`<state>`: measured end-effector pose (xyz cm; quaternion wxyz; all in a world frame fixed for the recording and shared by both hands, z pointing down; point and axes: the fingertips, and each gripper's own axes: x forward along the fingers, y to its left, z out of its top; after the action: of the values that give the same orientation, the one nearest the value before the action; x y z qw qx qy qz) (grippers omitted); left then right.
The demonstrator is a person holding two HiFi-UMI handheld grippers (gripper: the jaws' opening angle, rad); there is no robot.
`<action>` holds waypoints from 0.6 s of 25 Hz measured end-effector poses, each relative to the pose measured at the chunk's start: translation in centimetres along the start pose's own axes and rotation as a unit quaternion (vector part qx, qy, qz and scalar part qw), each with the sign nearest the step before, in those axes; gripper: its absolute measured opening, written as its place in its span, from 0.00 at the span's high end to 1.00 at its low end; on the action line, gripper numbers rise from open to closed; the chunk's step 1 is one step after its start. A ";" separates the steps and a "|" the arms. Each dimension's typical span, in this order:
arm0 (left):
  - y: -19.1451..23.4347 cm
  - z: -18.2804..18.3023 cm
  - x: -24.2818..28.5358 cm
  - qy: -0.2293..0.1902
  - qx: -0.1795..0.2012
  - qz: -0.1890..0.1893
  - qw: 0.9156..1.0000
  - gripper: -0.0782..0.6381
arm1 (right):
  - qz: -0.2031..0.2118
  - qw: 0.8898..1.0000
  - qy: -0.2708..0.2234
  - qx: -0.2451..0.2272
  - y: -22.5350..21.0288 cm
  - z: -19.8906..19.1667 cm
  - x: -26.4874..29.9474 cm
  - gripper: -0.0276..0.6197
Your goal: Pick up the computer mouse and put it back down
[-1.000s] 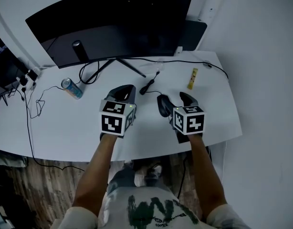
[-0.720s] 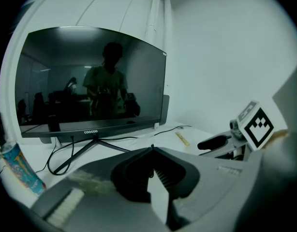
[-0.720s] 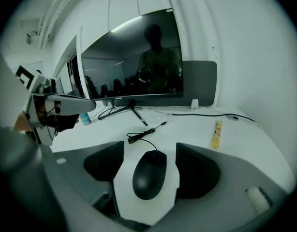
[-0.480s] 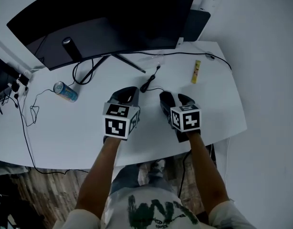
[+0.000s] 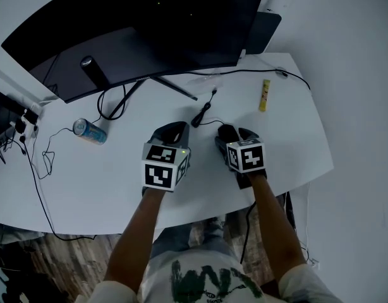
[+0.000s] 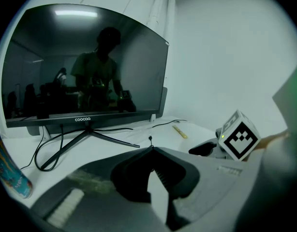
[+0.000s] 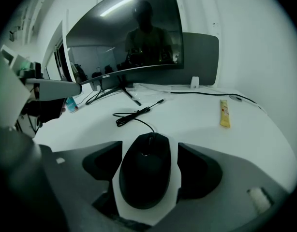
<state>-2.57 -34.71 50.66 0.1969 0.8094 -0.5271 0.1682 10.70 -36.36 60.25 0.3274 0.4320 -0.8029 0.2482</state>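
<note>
Grey plastic with black pads, the left gripper (image 6: 151, 151) and the right gripper (image 7: 149, 151) are held side by side and apart over the near part of the white desk (image 5: 118, 175), each with a black-and-white marker cube on top.

The left gripper's jaws meet at their tips with nothing between them.

The right gripper's jaws stand wide and have just been opening. The black oval computer mouse (image 7: 146, 175) lies flat on the desk between them. A strip of white desk shows on either side of it, so neither pad touches it.

From the mouse's front a thin black cable (image 7: 134, 116) runs away and gathers in a loose bundle on the desk just beyond.

Farther back and to the right, well apart from the mouse, lies a narrow yellow packet (image 5: 265, 96).

Out to the left, a blue printed drink can (image 5: 90, 131) lies on its side near some looped black leads.

At the back stands a wide, curved black monitor (image 5: 137, 30) on splayed thin legs. Its dark screen reflects the person.
</note>
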 end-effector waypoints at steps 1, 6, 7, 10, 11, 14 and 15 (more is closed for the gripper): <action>0.1 -0.1 0.0 0.001 0.001 -0.001 1.000 0.89 | -0.003 1.000 0.004 0.001 0.0 -0.1 0.2 0.40; 0.5 -0.4 0.1 0.008 0.005 -0.011 1.000 0.89 | -0.020 0.999 0.028 0.004 -0.1 -0.8 1.1 0.40; 0.6 -0.4 0.1 0.009 0.006 -0.013 1.000 0.89 | -0.024 0.999 0.035 0.002 0.0 -1.0 1.2 0.40; 0.7 -0.4 0.1 0.011 0.007 -0.017 1.000 0.89 | -0.032 0.998 0.050 0.000 0.1 -1.3 1.3 0.40; 0.7 -0.3 0.1 0.011 0.007 -0.017 1.000 0.89 | -0.033 0.998 0.054 0.001 0.1 -1.3 1.3 0.40; 0.6 -0.2 0.2 0.014 0.009 -0.020 1.000 0.89 | -0.033 0.997 0.065 0.001 0.0 -1.2 1.4 0.40; 0.5 -0.2 0.1 0.015 0.009 -0.020 1.000 0.89 | -0.034 0.997 0.068 0.002 0.0 -1.2 1.5 0.40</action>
<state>-2.98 -34.89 50.93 0.2007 0.8190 -0.5059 0.1816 10.47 -36.33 62.12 0.3884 0.4416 -0.7634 0.2671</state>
